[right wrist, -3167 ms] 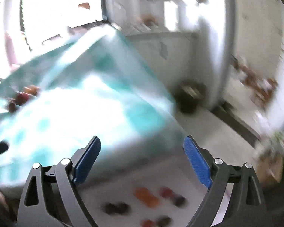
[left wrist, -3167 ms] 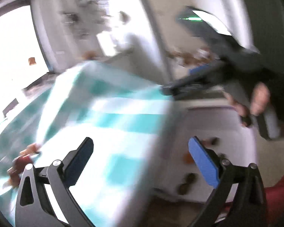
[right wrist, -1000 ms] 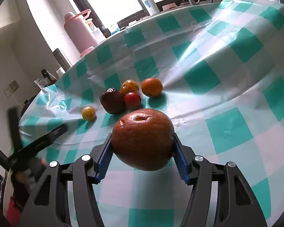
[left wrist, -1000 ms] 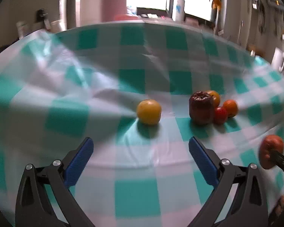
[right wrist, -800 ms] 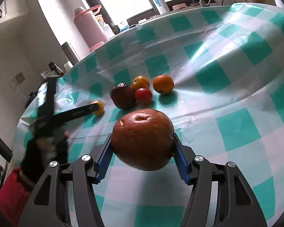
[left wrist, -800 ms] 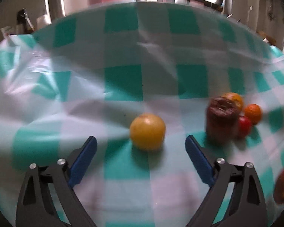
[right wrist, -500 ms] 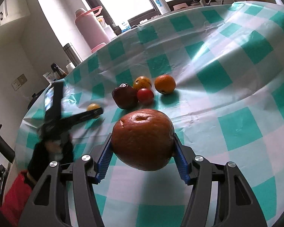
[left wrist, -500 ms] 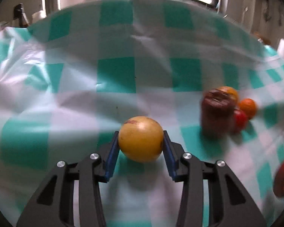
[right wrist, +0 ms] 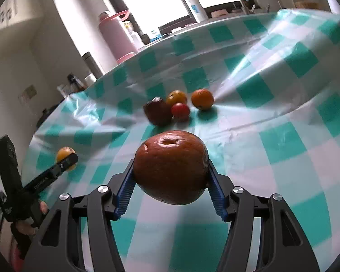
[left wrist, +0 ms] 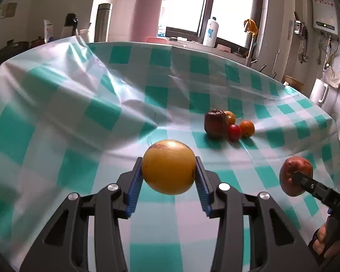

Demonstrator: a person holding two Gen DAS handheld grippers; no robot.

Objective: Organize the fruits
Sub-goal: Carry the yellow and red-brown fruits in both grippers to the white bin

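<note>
Nearest in the left wrist view, the left tool grips a yellow-orange fruit between its blue pads, which press on both sides of it; its jaws have just closed in from wide onto this fruit, which is held above the green-and-white checked tablecloth on the tabletop. To the right in that view, the right tool's finger lies against a reddish-brown fruit, with part of a person's hand on the grip at the lower right edge. In the right wrist view the right tool clamps that same large reddish-brown fruit, its pads set partway apart against its sides, clear of the cloth. Farther back, about mid-tabletop, four fruits sit in a tight cluster: a dark red apple on the left, a small red fruit just in front, a yellow-orange fruit behind the apple, and an orange on the right. The cloth is rumpled into folds at the far left. Beyond the tabletop's far edge stand a pink thermos, a steel flask to its left, and a white bottle on the window ledge.
</note>
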